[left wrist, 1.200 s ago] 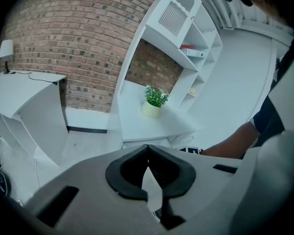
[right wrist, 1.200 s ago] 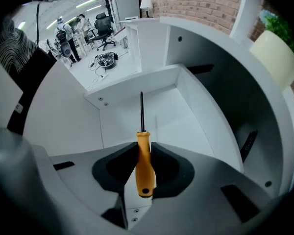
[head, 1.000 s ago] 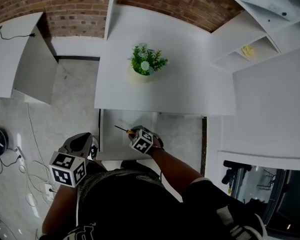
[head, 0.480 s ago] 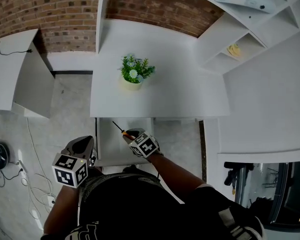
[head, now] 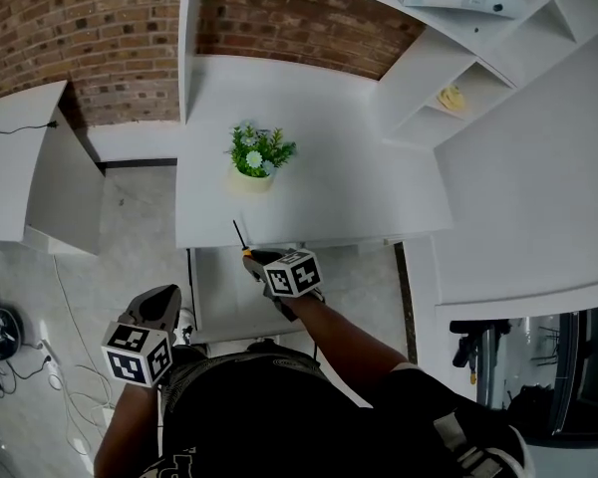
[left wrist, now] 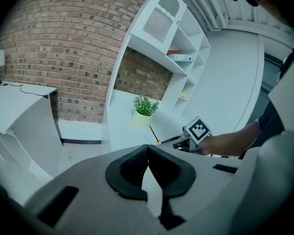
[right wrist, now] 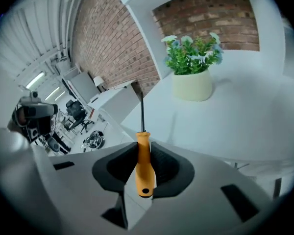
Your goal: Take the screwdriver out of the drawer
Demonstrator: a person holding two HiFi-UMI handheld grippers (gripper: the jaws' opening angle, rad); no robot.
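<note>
While the left tool [left wrist: 148,154] hangs closed, the right tool [right wrist: 143,166], angled downward, clamps the screwdriver [right wrist: 143,151].

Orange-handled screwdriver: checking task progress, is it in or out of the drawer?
Out: the right claw holds the orange-handled screwdriver above the open white drawer.

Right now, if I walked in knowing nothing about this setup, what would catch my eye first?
First, the orange-handled screwdriver, clamped in the jaws of the right gripper, which is over the open drawer at the front edge of the white table. Next, the little potted plant standing on that table, green against the red brick wall behind it.
</note>
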